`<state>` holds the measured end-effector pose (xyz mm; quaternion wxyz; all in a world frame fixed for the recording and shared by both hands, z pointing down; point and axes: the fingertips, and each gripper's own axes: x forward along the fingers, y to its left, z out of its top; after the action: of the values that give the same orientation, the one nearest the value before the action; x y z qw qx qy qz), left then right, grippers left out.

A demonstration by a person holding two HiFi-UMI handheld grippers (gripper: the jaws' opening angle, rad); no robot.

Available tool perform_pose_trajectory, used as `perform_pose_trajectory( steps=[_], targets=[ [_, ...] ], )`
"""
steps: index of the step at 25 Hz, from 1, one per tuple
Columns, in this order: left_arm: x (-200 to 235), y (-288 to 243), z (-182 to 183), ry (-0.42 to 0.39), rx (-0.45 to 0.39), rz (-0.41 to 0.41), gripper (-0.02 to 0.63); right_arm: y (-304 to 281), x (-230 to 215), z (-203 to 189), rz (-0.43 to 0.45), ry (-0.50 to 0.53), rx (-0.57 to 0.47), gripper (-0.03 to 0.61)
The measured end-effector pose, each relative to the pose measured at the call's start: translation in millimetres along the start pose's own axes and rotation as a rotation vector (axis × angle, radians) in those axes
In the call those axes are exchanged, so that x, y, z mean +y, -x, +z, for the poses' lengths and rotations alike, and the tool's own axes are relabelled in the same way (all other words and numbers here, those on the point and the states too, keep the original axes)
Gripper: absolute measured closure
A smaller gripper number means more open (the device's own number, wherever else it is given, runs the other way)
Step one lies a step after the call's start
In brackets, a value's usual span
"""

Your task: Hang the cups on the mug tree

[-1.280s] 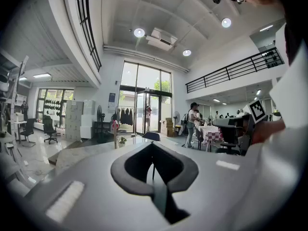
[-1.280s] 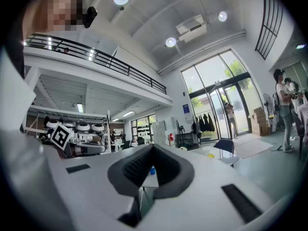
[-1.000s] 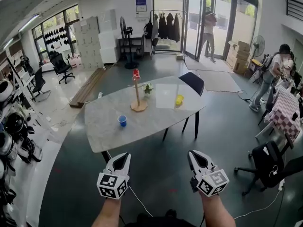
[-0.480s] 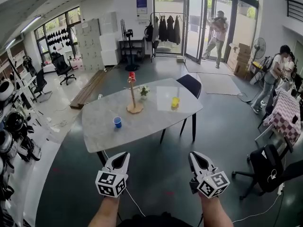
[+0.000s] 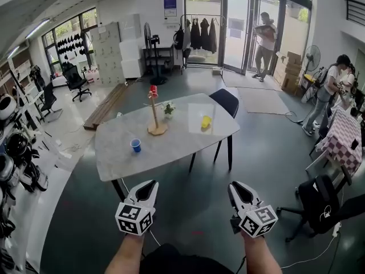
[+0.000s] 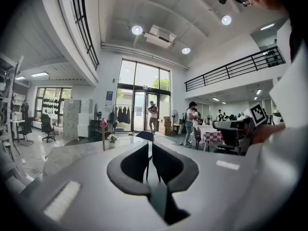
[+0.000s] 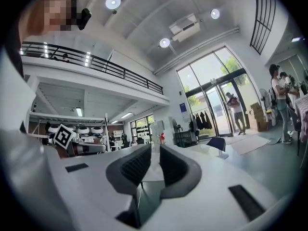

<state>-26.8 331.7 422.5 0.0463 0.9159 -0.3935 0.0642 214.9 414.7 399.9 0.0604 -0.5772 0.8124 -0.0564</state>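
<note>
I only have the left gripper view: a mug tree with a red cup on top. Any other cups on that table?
Observer: Yes. The head view shows a blue cup on the table, nearer us and left of the mug tree.
Operator: Any more?
Observer: A yellow cup stands right of the tree, near the dark chair.
Operator: And my other hand?
Observer: The right gripper is shut and empty, short of the table.

No lettering can be read anywhere. The blue poster point(image 5: 170, 0) on the far wall is too small to make out.
</note>
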Motion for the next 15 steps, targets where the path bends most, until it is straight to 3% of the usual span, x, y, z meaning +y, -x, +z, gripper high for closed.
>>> perform_pose_trajectory(
  steps=[1,4,8,15],
  targets=[
    [-3,-2,0,0.002,0.000,-0.009,0.601,0,0,-1,0.001,0.001,0.007,0.558],
    [-13,-8,-1,0.001,0.000,-0.032,0.593,0,-2,-6,0.003,0.008,0.037,0.430],
    [-24,-13,-5,0.004,0.006,-0.059,0.503,6,-6,-11,-0.010,0.018,0.056,0.330],
    [-22,-15,1,0.006,-0.007,-0.057,0.374,4,-10,-3,0.000,-0.003,0.027,0.292]
  ],
)
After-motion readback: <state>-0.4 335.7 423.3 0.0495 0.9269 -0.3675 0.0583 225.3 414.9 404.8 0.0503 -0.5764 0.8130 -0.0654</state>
